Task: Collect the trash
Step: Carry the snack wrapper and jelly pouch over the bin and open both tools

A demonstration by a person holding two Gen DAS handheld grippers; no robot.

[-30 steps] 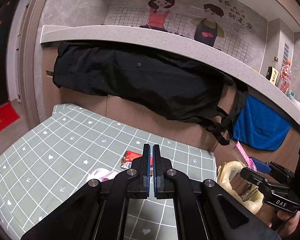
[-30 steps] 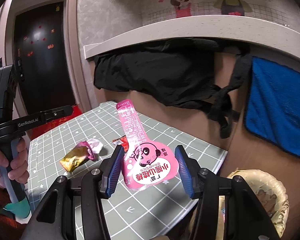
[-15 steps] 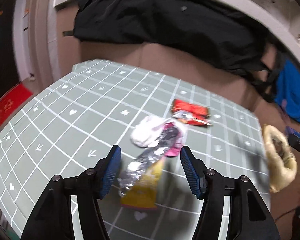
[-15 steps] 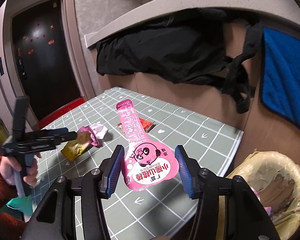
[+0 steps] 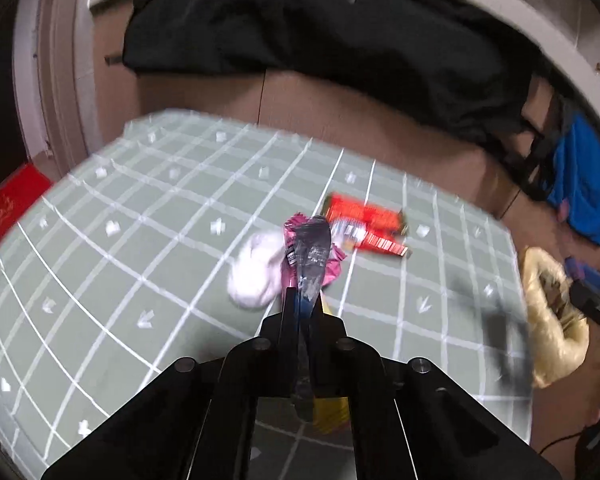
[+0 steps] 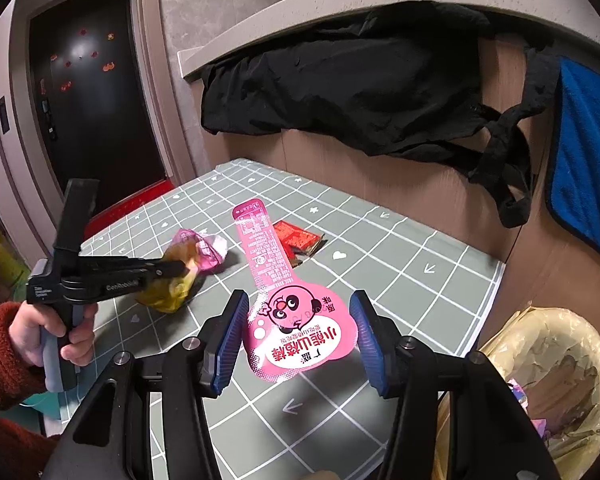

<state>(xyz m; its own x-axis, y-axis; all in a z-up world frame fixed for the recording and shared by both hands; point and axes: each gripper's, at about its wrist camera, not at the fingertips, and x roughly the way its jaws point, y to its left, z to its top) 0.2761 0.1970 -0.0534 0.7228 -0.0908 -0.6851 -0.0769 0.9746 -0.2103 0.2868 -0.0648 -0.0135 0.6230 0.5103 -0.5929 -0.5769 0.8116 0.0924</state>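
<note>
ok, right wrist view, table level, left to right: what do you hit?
hand holding the left gripper → yellow wrapper pinched in it → pink pouch between the right gripper fingers → lined trash bin off the table's right edge.

2 grippers: left gripper (image 6: 180, 268), right gripper (image 6: 298, 340). 4 bits of trash: 1 pink pouch (image 6: 296, 332) lower centre of right-wrist view, 1 yellow-pink wrapper (image 6: 172, 284) at left, 1 red wrapper (image 6: 300, 240) mid-frame, 1 white wad (image 5: 256, 272) centre of left-wrist view. 1 lined bin (image 6: 548, 384) lower right. 1 checked table (image 6: 400, 264). 1 hand (image 6: 60, 324) w/ red sleeve, left edge.
</note>
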